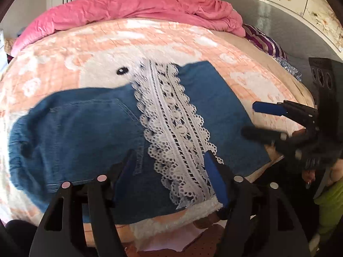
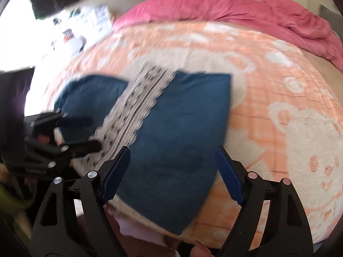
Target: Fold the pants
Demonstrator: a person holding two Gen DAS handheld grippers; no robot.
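The blue denim pants (image 1: pixel 85 132) lie folded on the peach bear blanket (image 1: pixel 75 49), with a white lace strip (image 1: pixel 171 117) running along them. My left gripper (image 1: pixel 169 158) is open just above the pants' near edge, one finger on each side of the lace. My right gripper (image 1: pixel 248 118) is open at the pants' right edge. In the right wrist view the pants (image 2: pixel 178 128) lie between my right gripper's (image 2: pixel 172 152) open fingers, with the lace (image 2: pixel 133 107) and my left gripper (image 2: pixel 96 131), also open, to the left.
A crumpled pink duvet (image 1: pixel 139 6) lies along the far side of the bed. A striped purple cloth (image 1: pixel 265 40) and a grey headboard (image 1: pixel 278 21) are at the right. The bed's near edge is just below the pants. A cluttered white surface (image 2: pixel 81 27) stands beyond the bed's left side.
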